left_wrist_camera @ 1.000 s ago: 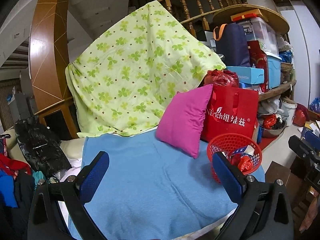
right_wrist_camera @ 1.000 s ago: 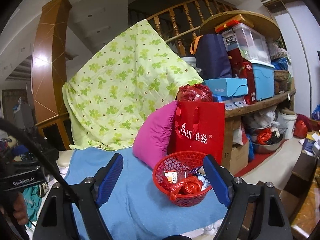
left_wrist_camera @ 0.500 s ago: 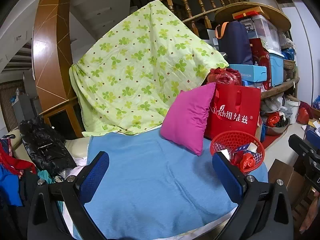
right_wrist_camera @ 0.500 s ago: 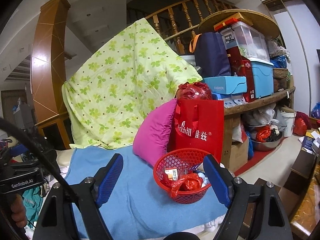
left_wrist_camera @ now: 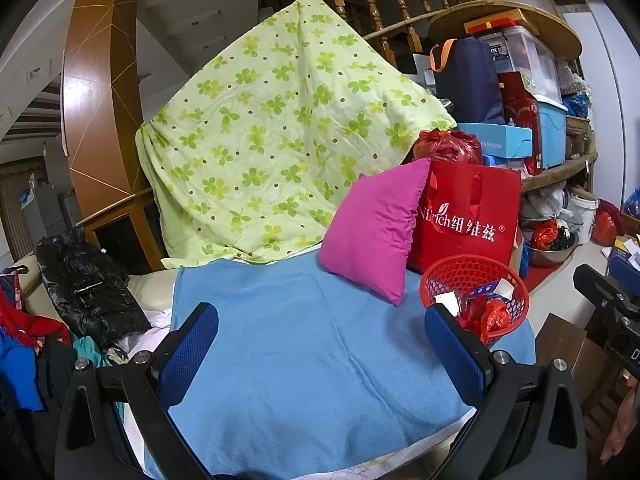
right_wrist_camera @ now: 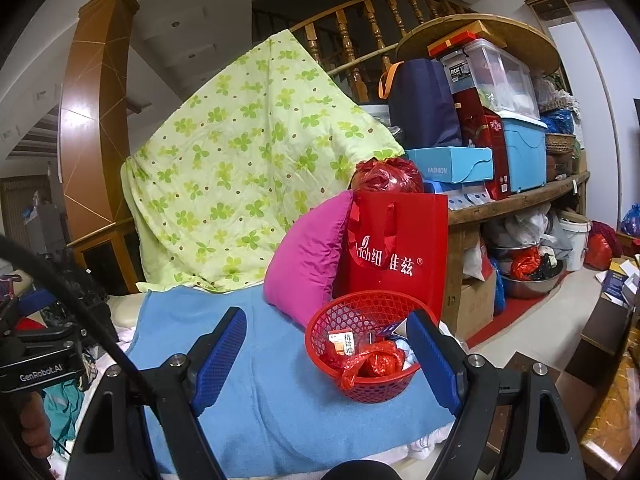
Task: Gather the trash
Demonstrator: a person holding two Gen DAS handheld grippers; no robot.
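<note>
Left wrist view. We record the left hand-held gripper (left_wrist_camera: 322,344) with jaws wide and nothing between them, poised over a blue blanket (left_wrist_camera: 304,360). On the blanket's right end stands a red basket (left_wrist_camera: 460,276); in it we list a crumpled red bag (left_wrist_camera: 494,318) and white and blue wrappers, too small to tell apart. The right pad overlaps the basket's near rim in the picture; we cannot tell whether they touch. Just behind the basket: a pink pillow (left_wrist_camera: 376,228), tilted, leaning against a red tote (left_wrist_camera: 472,216). Behind these, a green quilt (left_wrist_camera: 280,140) hangs draped. At the far right edge we note the other gripper's black body.

Right wrist view. We record the right hand-held gripper (right_wrist_camera: 324,356) with jaws wide, empty. The basket (right_wrist_camera: 360,312) sits on the blanket (right_wrist_camera: 272,392) just inside the right pad, which covers part of its rim. Contents: red bag (right_wrist_camera: 374,364), a small orange-and-white box (right_wrist_camera: 343,342), pale wrappers. Pillow (right_wrist_camera: 308,256) and tote (right_wrist_camera: 400,248) stand directly behind; quilt (right_wrist_camera: 248,168) beyond. Shelves with boxes fill the right.
</note>
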